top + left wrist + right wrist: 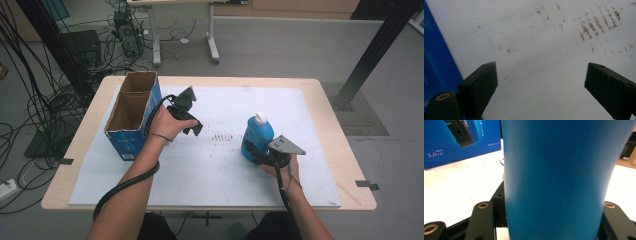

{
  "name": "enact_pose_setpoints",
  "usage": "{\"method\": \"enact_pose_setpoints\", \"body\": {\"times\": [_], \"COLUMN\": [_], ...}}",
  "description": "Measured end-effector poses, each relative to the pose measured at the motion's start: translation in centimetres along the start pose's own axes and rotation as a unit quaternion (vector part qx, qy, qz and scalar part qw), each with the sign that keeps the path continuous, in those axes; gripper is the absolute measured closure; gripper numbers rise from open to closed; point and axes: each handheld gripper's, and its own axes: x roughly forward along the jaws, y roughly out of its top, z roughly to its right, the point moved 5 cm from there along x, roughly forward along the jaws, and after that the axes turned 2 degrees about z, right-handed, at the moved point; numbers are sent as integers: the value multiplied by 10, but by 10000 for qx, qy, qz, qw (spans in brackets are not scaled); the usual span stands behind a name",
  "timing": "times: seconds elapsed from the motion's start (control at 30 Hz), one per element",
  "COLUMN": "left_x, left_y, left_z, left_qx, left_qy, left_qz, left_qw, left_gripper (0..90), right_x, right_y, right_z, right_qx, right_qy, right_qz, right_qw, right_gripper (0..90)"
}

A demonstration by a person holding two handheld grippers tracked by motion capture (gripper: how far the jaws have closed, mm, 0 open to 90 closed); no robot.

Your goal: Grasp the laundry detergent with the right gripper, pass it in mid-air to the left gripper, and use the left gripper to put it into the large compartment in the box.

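Blue bottle (pixel 257 136) stands on the table (pixel 320 100), clamped in the right gripper (pixel 260 156) jaws, probably for lifting into the box (pixel 131 116), while the left gripper (pixel 187 117) jaws wait apart, empty.

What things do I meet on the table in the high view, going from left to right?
Blue cardboard box → left gripper → brown marks on the white mat → blue bottle → right gripper, shut on that bottle.

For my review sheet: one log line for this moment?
right gripper: shut on blue bottle | left gripper: open | box: open-topped
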Motion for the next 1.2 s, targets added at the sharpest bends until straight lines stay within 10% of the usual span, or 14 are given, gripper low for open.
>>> {"method": "enact_pose_setpoints", "body": {"times": [1.2], "left_x": [2], "left_y": [-2], "left_z": [4], "left_qx": [-4], "left_qy": [-30], "left_qz": [-6], "left_qw": [10000], "left_gripper": [117], "right_x": [0], "right_y": [0], "right_z": [0], "right_qx": [61], "right_qy": [-17], "right_qz": [-12], "right_qw": [10000], "right_gripper": [430]}}
